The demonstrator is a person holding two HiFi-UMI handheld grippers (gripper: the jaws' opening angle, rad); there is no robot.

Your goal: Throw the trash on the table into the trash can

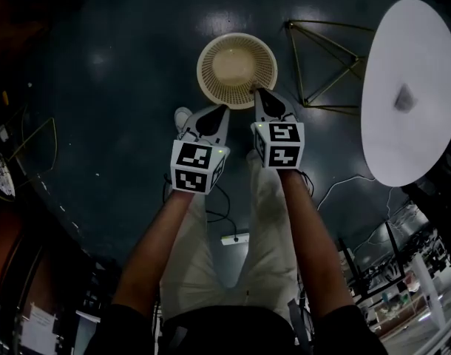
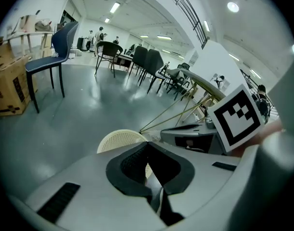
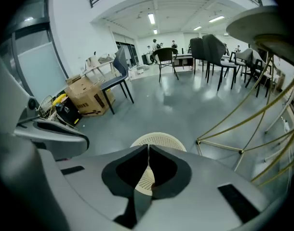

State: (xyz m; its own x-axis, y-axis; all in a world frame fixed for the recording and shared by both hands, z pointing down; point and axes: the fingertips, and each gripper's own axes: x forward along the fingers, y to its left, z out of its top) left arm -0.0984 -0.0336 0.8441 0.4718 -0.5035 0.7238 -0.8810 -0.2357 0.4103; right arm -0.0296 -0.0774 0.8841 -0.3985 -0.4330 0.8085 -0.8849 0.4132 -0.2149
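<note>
Just beyond left gripper (image 1: 216, 115) and right gripper (image 1: 264, 96), fingers pressed together: cream mesh trash can (image 1: 236, 70).

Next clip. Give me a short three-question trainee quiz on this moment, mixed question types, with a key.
1. True or false: the left gripper and the right gripper both have their jaws together with nothing between them.
2. Where does the cream latticed plastic basket stand? A, on a blue chair; B, on the dark floor ahead of both grippers; C, on a cardboard box.
3. What lies on the white round table?
Key: 1 true; 2 B; 3 a small grey crumpled piece.
</note>
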